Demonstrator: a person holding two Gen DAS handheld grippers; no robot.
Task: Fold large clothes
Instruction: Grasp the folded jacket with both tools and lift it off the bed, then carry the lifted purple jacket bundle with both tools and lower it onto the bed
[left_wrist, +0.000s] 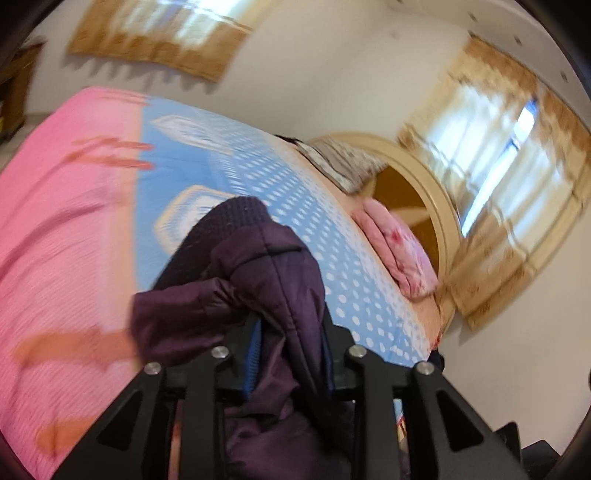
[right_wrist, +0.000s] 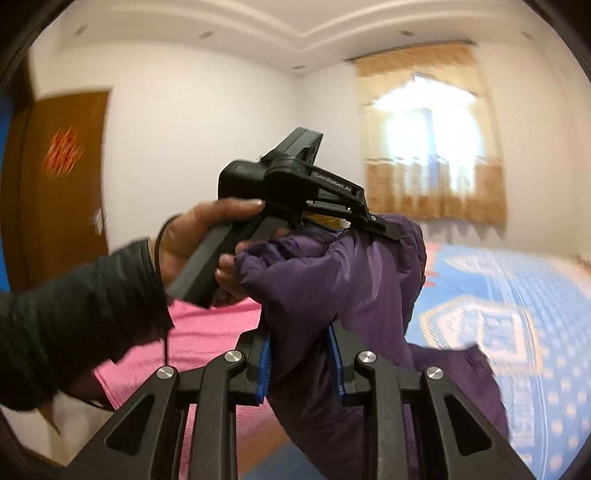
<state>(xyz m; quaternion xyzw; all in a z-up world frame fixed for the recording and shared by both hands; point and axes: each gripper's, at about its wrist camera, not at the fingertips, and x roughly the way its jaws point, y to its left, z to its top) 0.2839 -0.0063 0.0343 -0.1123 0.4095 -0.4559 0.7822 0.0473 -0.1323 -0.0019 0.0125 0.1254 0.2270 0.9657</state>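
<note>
Behind, a bed with pink and blue dotted cover (left_wrist: 258, 177) waits; left gripper (left_wrist: 291, 354) and right gripper (right_wrist: 303, 362) both pinch the quilted purple jacket (right_wrist: 351, 280) aloft, folding barely begun.

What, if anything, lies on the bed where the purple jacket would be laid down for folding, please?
Nothing visible blocks it: both grippers hold the purple jacket over the bed, and its near cover is bare. A folded pink bundle lies at the far edge.

Bed (left_wrist: 92, 221), pink pillow (left_wrist: 399, 254) on it
</note>
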